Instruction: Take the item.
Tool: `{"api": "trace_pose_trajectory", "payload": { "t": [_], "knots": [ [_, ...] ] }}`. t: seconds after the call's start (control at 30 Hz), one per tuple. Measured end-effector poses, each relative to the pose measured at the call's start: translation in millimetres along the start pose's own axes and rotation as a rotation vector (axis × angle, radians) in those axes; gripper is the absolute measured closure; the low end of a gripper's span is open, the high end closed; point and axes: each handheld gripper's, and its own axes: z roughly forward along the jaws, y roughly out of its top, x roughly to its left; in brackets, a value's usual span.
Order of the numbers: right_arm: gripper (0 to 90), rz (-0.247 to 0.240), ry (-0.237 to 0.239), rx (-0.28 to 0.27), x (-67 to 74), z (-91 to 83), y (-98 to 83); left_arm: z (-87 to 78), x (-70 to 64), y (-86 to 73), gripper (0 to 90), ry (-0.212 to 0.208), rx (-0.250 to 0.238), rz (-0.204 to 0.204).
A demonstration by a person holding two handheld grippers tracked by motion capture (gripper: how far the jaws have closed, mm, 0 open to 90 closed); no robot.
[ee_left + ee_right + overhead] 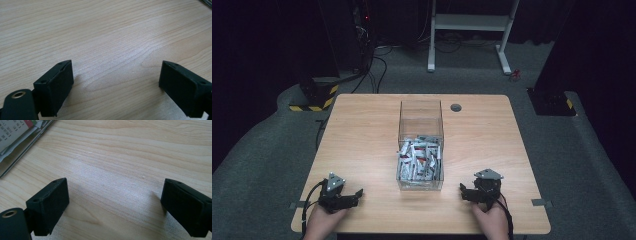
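Both grippers, left gripper (353,195) and right gripper (466,191), rest released before the clear box (421,145) of sachets (419,159); bare table (362,140) lies beside it.

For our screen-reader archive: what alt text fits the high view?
A clear box of small packets stands mid-table. Near the front edge, the open left gripper and right gripper rest either side of it, holding nothing.

Tall clear plastic box (421,145) of white sachets (419,159) blocks table centre; bare light wooden tabletop (362,145) left, right, near both grippers, passable.
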Motion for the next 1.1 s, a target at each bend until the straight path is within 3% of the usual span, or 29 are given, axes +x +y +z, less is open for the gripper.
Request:
{"api": "trace_pose_trajectory", "payload": {
  "t": [0.77, 0.97, 1.1],
  "knots": [
    [8.3, -0.014, 0.008, 0.000, -0.2, -1.1, -0.8, -0.9, 0.7, 0.6, 15.0, 0.002, 0.003, -0.004],
    [8.1, -0.018, 0.013, 0.001, -0.5, -1.6, -1.3, -2.5, 1.7, 3.5, 15.5, -0.008, 0.021, 0.005],
    [8.0, -0.016, 0.009, 0.001, -0.4, -1.8, -1.5, -7.6, 1.1, 6.2, 15.9, -0.028, -0.004, -0.017]
  ]
}}
